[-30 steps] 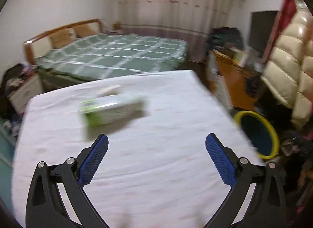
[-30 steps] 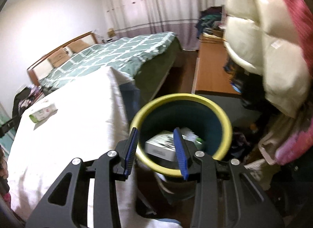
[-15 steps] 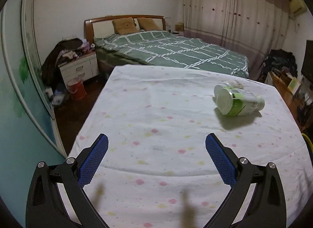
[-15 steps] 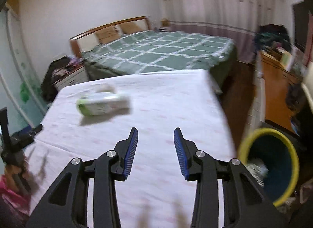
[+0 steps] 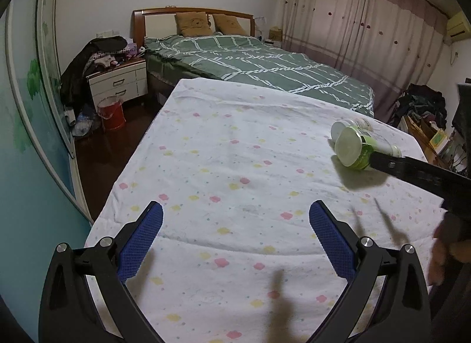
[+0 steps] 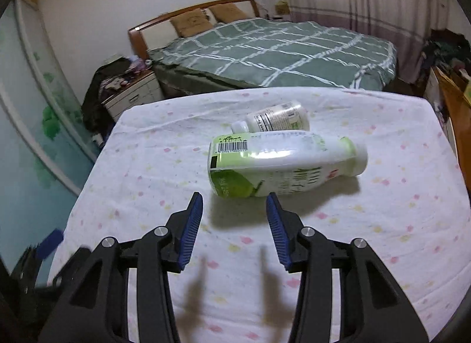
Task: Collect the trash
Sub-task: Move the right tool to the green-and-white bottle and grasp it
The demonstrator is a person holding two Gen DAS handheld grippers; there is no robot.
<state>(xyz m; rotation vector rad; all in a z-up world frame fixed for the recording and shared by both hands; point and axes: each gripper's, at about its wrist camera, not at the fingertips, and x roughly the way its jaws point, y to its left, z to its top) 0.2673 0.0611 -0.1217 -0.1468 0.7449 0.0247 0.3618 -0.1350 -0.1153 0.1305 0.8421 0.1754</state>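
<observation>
Green-and-white plastic is the target: the big bottle [image 6: 282, 163] lies on its side on the flowered sheet [image 6: 382, 225], just ahead of the right gripper [image 6: 234, 226], up at twelve o'clock from its tips. Touching its far side, at about one o'clock, lies a smaller white bottle [image 6: 276, 119], label up. The right gripper's blue pads [image 6: 192, 225] are spreading apart with nothing between them yet; only the bottle's shadow falls in the gap.

Over on the left wrist view, the left gripper [image 5: 235, 240] hangs over bare sheet with its fingers wide apart and empty, the bottles [image 5: 356, 148] off at two o'clock.

Now the risks. That big bottle looks wider than the present gap, so if the right gripper drives in before the pads have parted enough, a fingertip could strike the rounded wall and roll the bottle away. It is smooth and round on a soft, wrinkled sheet, so a push could also knock the small bottle toward the far edge. A pinch near the tapered neck end, at three o'clock, could well slip off.
</observation>
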